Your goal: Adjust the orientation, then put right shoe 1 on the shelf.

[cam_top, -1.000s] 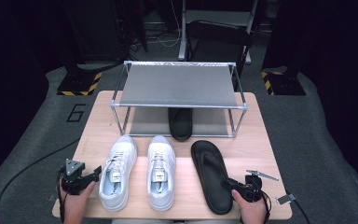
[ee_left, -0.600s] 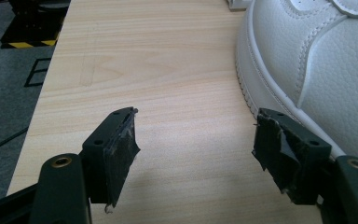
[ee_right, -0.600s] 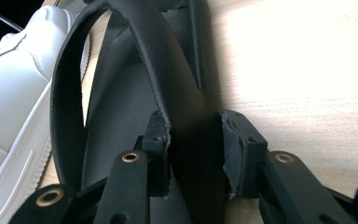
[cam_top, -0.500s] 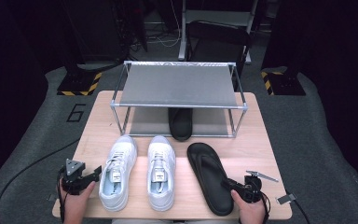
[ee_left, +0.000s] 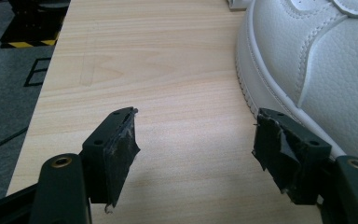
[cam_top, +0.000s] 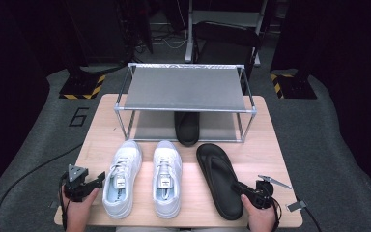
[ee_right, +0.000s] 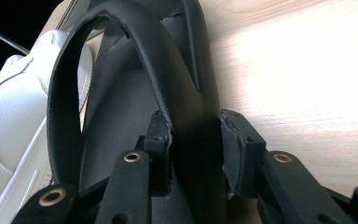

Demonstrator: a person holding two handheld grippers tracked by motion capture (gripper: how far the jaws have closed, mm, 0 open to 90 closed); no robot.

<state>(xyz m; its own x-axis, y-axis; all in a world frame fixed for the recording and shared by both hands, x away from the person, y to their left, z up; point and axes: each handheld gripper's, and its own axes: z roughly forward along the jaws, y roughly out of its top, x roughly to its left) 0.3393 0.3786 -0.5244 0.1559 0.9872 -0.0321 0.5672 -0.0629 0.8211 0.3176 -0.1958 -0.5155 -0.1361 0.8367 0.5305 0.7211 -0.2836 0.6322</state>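
Where the wooden surface point(cam_top: 270, 150) runs toward its near right corner, a black flip-flop point(cam_top: 218, 179) lies sole-down, toe pointing toward the rack and heel toward the person. It is matte black all over, with a thick arched strap and a lightly pebbled footbed. The right claw point(cam_top: 245, 190) is clenched on its outer edge near the heel; in the right gripper view the two pads squeeze the sandal's rim between them. Just left of it stand two white lace-up sneakers point(cam_top: 145, 178), side by side, toes forward. The left claw point(ee_left: 196, 144) rests released beside the left sneaker, jaws wide apart over bare wood. Farther back, a second black flip-flop point(cam_top: 187, 128) sits under the metal shoe rack point(cam_top: 186, 88).
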